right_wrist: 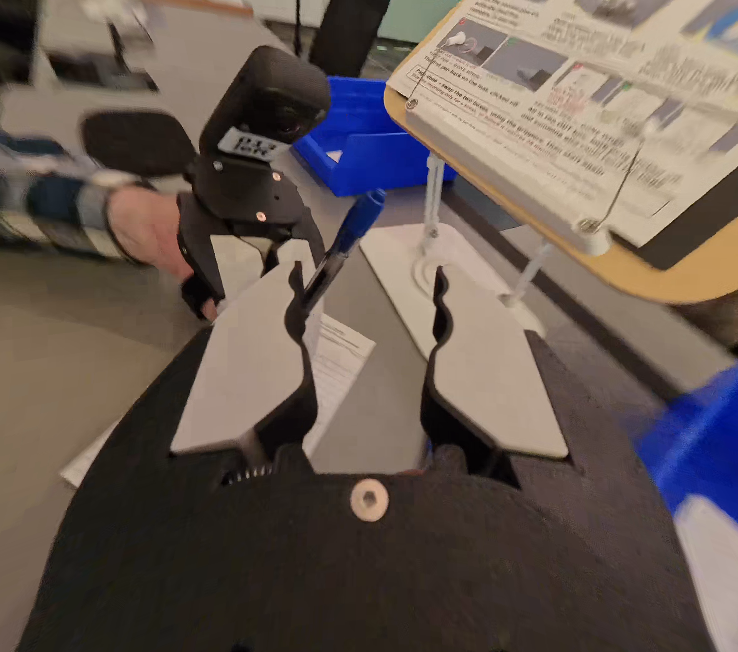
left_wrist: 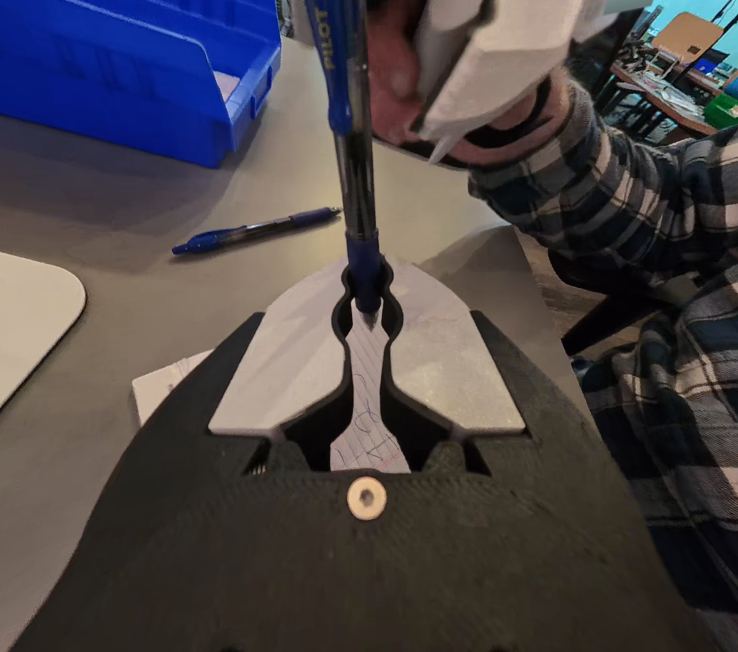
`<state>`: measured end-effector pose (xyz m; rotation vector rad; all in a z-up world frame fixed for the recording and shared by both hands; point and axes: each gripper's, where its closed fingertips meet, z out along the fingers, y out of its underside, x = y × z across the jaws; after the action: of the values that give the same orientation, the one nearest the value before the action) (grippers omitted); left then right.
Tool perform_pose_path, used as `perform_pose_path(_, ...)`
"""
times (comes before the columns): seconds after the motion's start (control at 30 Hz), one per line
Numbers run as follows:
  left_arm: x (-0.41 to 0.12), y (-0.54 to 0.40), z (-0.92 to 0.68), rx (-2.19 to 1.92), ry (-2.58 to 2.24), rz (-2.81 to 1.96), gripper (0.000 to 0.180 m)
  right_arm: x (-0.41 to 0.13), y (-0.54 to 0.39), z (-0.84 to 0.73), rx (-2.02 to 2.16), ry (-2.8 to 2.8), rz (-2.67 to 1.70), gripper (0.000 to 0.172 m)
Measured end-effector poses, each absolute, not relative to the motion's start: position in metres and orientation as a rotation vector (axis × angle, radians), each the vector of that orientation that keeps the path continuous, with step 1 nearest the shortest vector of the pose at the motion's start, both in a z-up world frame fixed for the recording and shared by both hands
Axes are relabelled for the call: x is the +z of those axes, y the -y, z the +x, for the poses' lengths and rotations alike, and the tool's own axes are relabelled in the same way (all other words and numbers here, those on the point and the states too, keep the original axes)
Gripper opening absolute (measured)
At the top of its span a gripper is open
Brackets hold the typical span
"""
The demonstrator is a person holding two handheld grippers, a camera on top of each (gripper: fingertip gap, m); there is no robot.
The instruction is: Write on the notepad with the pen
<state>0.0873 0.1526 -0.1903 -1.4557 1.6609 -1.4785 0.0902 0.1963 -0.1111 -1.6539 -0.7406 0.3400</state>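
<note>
Over the lined notepad point(left_wrist: 365, 393) at six o'clock, the blue pen point(left_wrist: 351, 169) is pinched upright at its grip by the left claw point(left_wrist: 366, 285); the right claw point(right_wrist: 365, 297) is spread and bare; writing seems under way, so steady downward pressure is called for next.

The left wrist view looks steeply down along its own fingers point(left_wrist: 303, 333), close over the notepad point(left_wrist: 365, 413) on the worktop point(left_wrist: 120, 313). The right wrist view sits higher and farther back, facing across the worktop. Both views share the upright pen point(left_wrist: 355, 162), the notepad and the blue bin point(left_wrist: 120, 74).
</note>
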Motion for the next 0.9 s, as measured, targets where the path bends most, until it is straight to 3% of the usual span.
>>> perform_pose_path(0.17,-0.184,-0.150,0.093,-1.446,-1.631,-1.408,0.010,-0.130,-0.198,0.067,0.756,0.634,-1.668,0.042)
perform_pose_path(0.27,-0.188,-0.150,0.096,-1.386,-1.646,-1.400,0.010,-0.133,-0.191,0.053,0.869,0.671,-1.644,0.009)
perform_pose_path(0.47,-0.185,-0.148,0.095,-1.450,-1.651,-1.405,0.012,-0.130,-0.192,0.058,0.889,0.636,-1.678,0.009)
perform_pose_path(0.6,-0.198,-0.162,0.085,-1.321,-1.794,-1.415,0.045,-0.127,-0.192,0.085,0.867,0.564,-1.759,0.008)
perform_pose_path(0.9,-0.263,-0.165,0.060,-0.855,-2.302,-1.318,0.077,-0.188,-0.176,0.134,0.742,0.526,-2.305,0.009)
